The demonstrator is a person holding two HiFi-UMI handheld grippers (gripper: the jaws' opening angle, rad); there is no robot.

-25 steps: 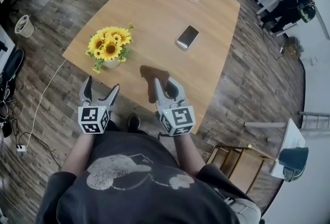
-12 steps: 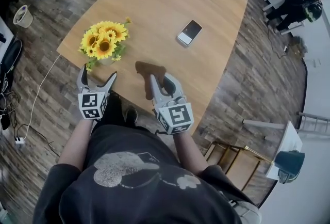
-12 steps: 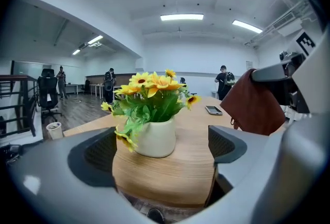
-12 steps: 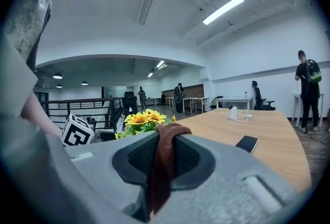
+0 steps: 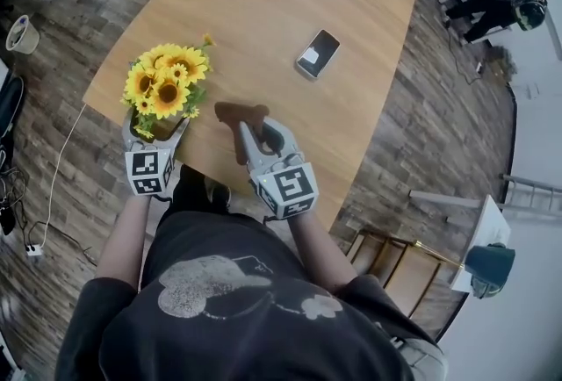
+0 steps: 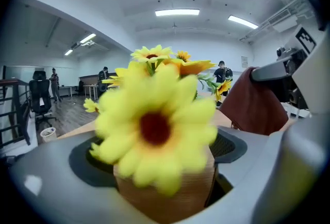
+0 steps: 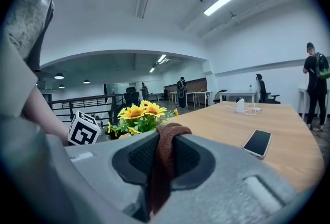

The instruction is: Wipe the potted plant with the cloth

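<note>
On the table [image 5: 263,28], head view: the potted plant [image 5: 165,89] sits at nine o'clock from the cloth [image 5: 235,114]. Left gripper view: the left gripper [image 6: 157,152], jaws just opened wider, straddles the pot, released. Right gripper view: the right gripper [image 7: 164,153] clenches the cloth.

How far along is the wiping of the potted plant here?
Done: cloth picked up, clamped in the right tongs. In hand: left tongs, jaws just opened wider, straddle the plant pot without gripping. Left: steadying it and all the wiping.
</note>
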